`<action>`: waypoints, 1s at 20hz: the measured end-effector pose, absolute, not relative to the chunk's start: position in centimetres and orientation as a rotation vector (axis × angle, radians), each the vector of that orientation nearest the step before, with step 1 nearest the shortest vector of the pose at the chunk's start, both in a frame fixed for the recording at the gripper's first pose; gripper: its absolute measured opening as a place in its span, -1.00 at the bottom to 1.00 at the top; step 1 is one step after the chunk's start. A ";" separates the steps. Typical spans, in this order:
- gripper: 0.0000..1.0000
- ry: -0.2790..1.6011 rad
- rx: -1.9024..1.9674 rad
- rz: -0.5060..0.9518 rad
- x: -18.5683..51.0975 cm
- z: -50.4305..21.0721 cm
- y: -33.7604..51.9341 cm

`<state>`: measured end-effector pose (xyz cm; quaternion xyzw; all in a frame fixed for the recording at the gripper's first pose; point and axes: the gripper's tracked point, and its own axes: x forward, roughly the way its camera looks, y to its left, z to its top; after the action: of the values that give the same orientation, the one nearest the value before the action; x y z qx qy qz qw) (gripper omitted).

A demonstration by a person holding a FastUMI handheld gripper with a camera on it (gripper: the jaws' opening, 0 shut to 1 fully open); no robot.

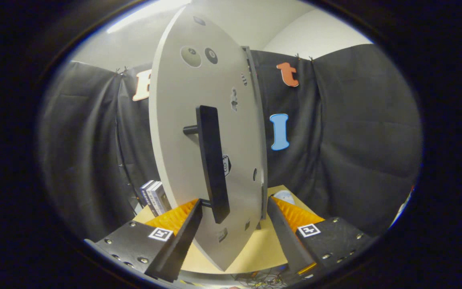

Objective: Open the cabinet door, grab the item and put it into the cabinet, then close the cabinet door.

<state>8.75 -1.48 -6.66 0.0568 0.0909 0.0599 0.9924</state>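
Handle point(213, 162): black bar on the white door point(175, 132), long axis upright, lying between and just ahead of the gripper point(235, 224). Fingers stand wide, straddling the door's lower edge; neither visibly presses the handle. Boxed item point(155, 197) stands behind the door, left of it, on the table point(261, 249).

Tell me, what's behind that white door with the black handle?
Behind the white cabinet door, dark blue boxes peek out on the table; the rest is hidden. The open tool straddles the door.

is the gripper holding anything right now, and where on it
Nothing is clamped. The hand-held gripper is open, its fingers on either side of the cabinet door, with the black handle between them, not pressed from both sides.
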 end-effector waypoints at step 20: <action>1.00 0.160 0.039 0.425 22.8 -7.2 16.6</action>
<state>22.77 16.60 -7.20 0.0195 0.0792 0.2107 0.9741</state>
